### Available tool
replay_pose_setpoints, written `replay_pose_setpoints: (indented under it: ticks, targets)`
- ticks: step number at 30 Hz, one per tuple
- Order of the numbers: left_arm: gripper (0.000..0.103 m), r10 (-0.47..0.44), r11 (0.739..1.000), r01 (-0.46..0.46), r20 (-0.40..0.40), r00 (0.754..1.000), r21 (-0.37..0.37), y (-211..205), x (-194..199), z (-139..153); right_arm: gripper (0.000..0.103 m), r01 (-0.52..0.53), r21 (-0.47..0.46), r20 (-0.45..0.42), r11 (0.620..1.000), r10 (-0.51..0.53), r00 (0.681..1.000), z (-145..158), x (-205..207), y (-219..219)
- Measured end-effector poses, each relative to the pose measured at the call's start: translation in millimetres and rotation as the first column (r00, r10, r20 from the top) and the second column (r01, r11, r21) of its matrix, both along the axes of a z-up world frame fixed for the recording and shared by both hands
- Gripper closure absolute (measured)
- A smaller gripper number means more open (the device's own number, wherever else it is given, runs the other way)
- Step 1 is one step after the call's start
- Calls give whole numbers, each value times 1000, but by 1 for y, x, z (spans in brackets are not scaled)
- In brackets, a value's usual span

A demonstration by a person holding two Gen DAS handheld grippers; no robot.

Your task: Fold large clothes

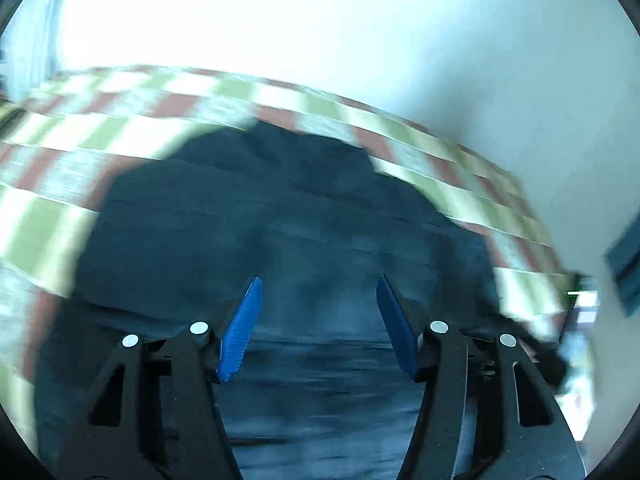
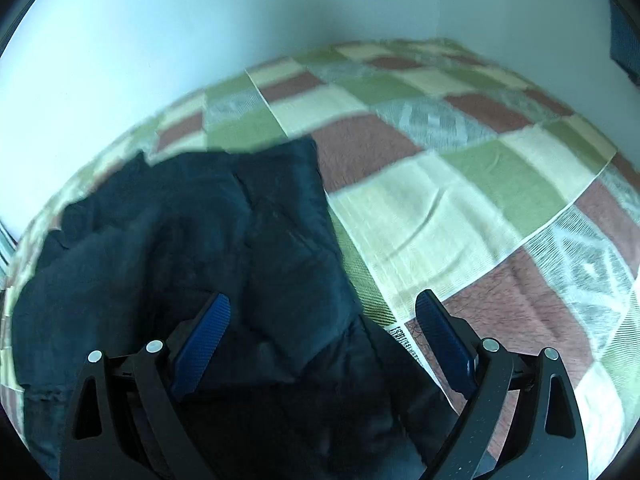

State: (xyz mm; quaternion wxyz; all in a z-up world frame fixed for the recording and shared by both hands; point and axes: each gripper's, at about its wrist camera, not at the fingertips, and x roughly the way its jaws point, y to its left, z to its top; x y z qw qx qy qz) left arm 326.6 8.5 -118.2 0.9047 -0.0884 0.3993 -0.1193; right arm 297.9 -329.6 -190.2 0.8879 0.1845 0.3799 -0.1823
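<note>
Here, dark garment (image 2: 192,240) lies crumpled on checked bedspread (image 2: 460,184), bunched at left side of right wrist view, plain wall (image 2: 160,40) beyond far edge. Right gripper (image 2: 322,316) over garment's near right edge, blue pads (image 2: 202,344) spread wide, nothing between them; right pad above bedspread just beside garment. Left gripper (image 1: 319,308) above same garment (image 1: 280,220), left view motion-blurred, pads (image 1: 240,328) apart, holding nothing. Bedspread (image 1: 120,120) rings garment on far and left sides.
</note>
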Motion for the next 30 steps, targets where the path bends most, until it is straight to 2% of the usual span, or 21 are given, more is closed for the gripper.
replay_pose_setpoints:
  ticks: [1,4,9,11,12,13,14,16,19,24,27,30]
  targets:
    - [44,50,998,-51,16,999,48,23,1,-2,10,-12,-4,24,1000,12,1000,9,-3,5]
    - [44,149,981,-152,29,988,117,64,5,-8,10,-96,16,51,995,95,994,27,0,25]
    - [44,250,962,-245,-30,968,118,116,22,-29,12,-221,77,-14,972,223,975,15,36,59]
    - [44,266,960,-259,-50,963,111,121,26,-35,33,-252,110,-63,961,260,964,4,48,70]
    - [44,268,959,-261,-57,962,109,127,26,-37,53,-262,128,-80,957,273,959,0,52,73]
    - [44,266,960,-259,-58,962,110,129,26,-40,60,-274,148,-92,950,289,953,-4,56,77]
    - [44,264,960,-256,-56,963,111,130,27,-42,63,-282,132,-101,950,296,950,-4,58,82]
    - [44,255,962,-248,-53,965,116,129,31,-46,81,-285,88,-103,954,293,950,0,60,84]
    - [42,245,963,-237,-55,968,129,125,40,-53,85,-262,91,-120,961,272,955,-4,59,80]
    - [39,243,956,-220,-104,964,195,119,59,-79,86,-271,78,-150,959,280,948,-23,68,78]
    - [37,236,961,-212,-132,963,176,122,64,-92,87,-273,68,-140,960,280,950,-26,67,77]
    - [37,240,961,-215,-135,961,176,124,62,-86,84,-297,53,-134,953,302,944,-19,64,80]
